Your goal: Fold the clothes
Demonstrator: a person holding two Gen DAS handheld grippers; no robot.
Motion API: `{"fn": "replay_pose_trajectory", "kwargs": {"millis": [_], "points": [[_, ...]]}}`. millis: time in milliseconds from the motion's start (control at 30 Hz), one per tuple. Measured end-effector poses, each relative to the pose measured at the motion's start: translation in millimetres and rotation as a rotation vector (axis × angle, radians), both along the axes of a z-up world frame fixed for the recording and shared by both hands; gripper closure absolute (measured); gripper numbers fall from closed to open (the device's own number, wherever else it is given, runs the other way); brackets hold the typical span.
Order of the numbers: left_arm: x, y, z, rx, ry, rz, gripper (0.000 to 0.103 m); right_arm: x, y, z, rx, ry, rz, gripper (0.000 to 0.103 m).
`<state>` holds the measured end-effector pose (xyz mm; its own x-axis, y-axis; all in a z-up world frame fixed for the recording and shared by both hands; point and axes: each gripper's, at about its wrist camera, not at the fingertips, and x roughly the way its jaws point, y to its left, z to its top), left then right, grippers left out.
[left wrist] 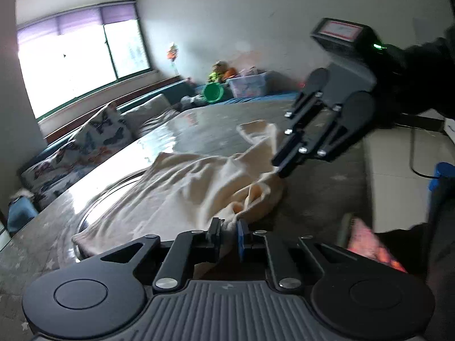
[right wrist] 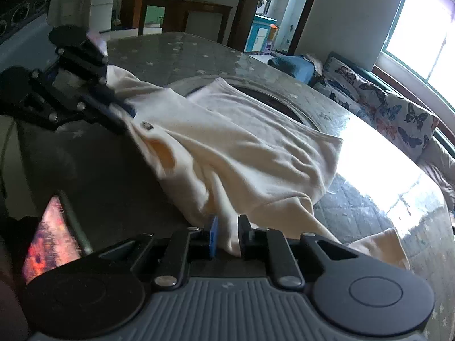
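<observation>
A cream garment (left wrist: 182,182) (right wrist: 241,147) lies rumpled on a table (left wrist: 204,125) (right wrist: 170,54) covered in grey star-patterned cloth under glass. In the left wrist view my left gripper (left wrist: 229,233) is shut on a bunched edge of the garment at the near side. The same gripper (right wrist: 125,108) shows at the left of the right wrist view, pinching a corner of the cloth. My right gripper (right wrist: 227,236) is shut on another fold of the garment. In the left wrist view that right gripper (left wrist: 280,167) clamps the cloth's far edge, with a dark sleeve behind it.
A phone (left wrist: 369,244) (right wrist: 48,236) with a lit screen lies on the table near me. A round glass rim (right wrist: 284,99) shows under the garment. Butterfly-print cushions (left wrist: 93,139) (right wrist: 384,113) line a bench under the window. A green basin (left wrist: 212,92) and a plastic box (left wrist: 250,83) stand beyond.
</observation>
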<state>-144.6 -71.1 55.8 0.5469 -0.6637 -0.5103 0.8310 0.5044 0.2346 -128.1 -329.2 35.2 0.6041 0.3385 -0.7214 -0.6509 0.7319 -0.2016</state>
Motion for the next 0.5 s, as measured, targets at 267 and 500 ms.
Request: {"fn": "replay_pose_trajectory", "kwargs": {"millis": [267, 500], "points": [[-12, -4, -9, 0.027, 0.022, -0.024, 0.092, 2, 19, 9, 0.13, 0.058, 0.05, 0.076], [-17, -5, -8, 0.024, 0.017, -0.047, 0.092, 11, 32, -6, 0.128, 0.128, 0.014, 0.087]]}}
